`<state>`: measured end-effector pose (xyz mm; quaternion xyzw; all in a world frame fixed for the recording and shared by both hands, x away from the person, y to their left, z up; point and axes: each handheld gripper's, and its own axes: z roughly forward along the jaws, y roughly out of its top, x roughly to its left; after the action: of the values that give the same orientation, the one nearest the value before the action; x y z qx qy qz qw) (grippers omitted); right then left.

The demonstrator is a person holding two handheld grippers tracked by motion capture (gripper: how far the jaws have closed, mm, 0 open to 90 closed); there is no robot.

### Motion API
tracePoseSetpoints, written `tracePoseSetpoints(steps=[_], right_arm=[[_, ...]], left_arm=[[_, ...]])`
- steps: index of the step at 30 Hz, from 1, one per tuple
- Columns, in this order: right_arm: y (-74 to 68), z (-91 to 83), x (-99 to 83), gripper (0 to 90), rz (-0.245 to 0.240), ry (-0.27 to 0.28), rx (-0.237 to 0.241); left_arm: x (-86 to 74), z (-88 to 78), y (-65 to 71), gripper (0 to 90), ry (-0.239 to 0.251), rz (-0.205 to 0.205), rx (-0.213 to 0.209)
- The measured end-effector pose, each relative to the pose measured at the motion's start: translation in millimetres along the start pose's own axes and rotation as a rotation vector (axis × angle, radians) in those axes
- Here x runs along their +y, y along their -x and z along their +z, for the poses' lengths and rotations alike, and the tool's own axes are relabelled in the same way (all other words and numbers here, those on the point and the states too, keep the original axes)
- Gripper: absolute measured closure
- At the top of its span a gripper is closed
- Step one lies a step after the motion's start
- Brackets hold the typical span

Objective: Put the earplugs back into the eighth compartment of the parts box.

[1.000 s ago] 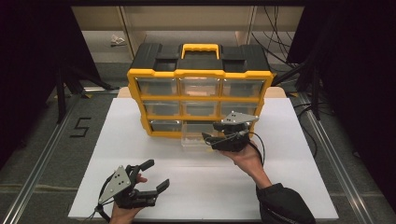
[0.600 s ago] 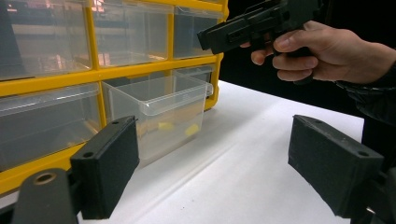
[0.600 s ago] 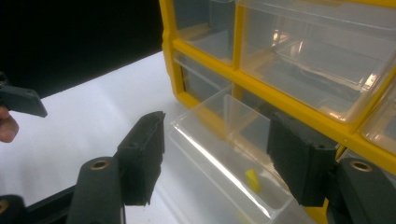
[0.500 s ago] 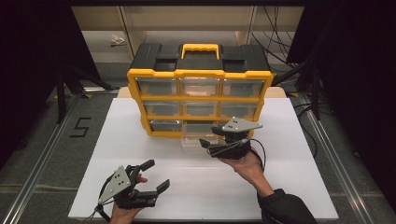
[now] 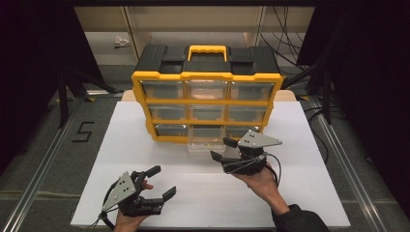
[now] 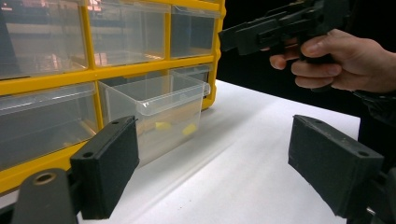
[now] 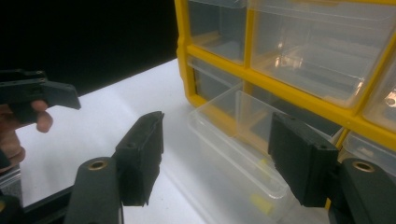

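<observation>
Both pairs of jaws stand wide apart with nothing between them. I see the right gripper (image 5: 227, 155) hanging just off the pulled-out clear drawer (image 5: 207, 143), at about five o'clock from it, jaws pointing toward nine o'clock across the table. In the right gripper view that drawer (image 7: 243, 149) sits between my two pads, ahead of them and not touched, with small yellow bits on its floor. The right hand (image 5: 256, 180) cups the gripper from below, forearm and dark sleeve running off toward five o'clock.

The left gripper (image 5: 162, 182) rests low at the near edge, around seven o'clock of the table, jaws aimed toward two o'clock, left hand (image 5: 129, 220) under it. From the left gripper view I catch the open drawer (image 6: 156, 112) ahead and the other hand (image 6: 343, 60) up at one o'clock.

Against a second ago: the right gripper has backed away from the cabinet, toward the near edge, and the drawer now stands clear of it, jutting from the bottom row's middle slot. The left one has not shifted.

Outward now: yellow organizer (image 5: 207, 104) with black top and yellow handle, three rows of clear drawers, on a white tabletop (image 5: 309, 145). Grey floor around, a "5" marked (image 5: 83, 131) at nine o'clock, cables (image 5: 285, 43) at one o'clock, dark room behind.
</observation>
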<state>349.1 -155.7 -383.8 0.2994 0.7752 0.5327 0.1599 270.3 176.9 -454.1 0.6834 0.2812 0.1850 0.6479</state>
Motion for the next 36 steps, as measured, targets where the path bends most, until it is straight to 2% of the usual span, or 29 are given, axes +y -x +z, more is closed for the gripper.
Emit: tracePoseSetpoints(steps=[9,11,13,20,23,36], right_arm=[[-4.0,-17.6,-15.1,34.3,0.010,0.053,0.011],[-3.3,-24.7,-21.8,31.4,0.033,0.072,0.010],[-1.5,-27.9,-25.8,29.3,0.058,0.079,0.029],[1.5,-35.8,-35.0,28.0,0.091,0.111,0.021],[0.5,-40.3,-39.9,28.0,0.086,0.124,0.006],[-7.7,-51.4,-52.0,28.0,0.062,0.144,-0.002]], left_arm=[[-0.1,0.0,-0.5,15.7,-0.002,-0.004,-0.002],[-0.1,0.2,-0.6,15.7,-0.003,-0.004,-0.004],[-0.1,0.4,-0.8,15.7,-0.006,-0.003,-0.007],[-0.4,1.2,-0.9,15.8,-0.016,-0.007,-0.019],[-0.5,1.4,-1.1,15.8,-0.017,-0.010,-0.023],[-1.1,0.0,-1.2,15.7,-0.024,-0.011,-0.024]])
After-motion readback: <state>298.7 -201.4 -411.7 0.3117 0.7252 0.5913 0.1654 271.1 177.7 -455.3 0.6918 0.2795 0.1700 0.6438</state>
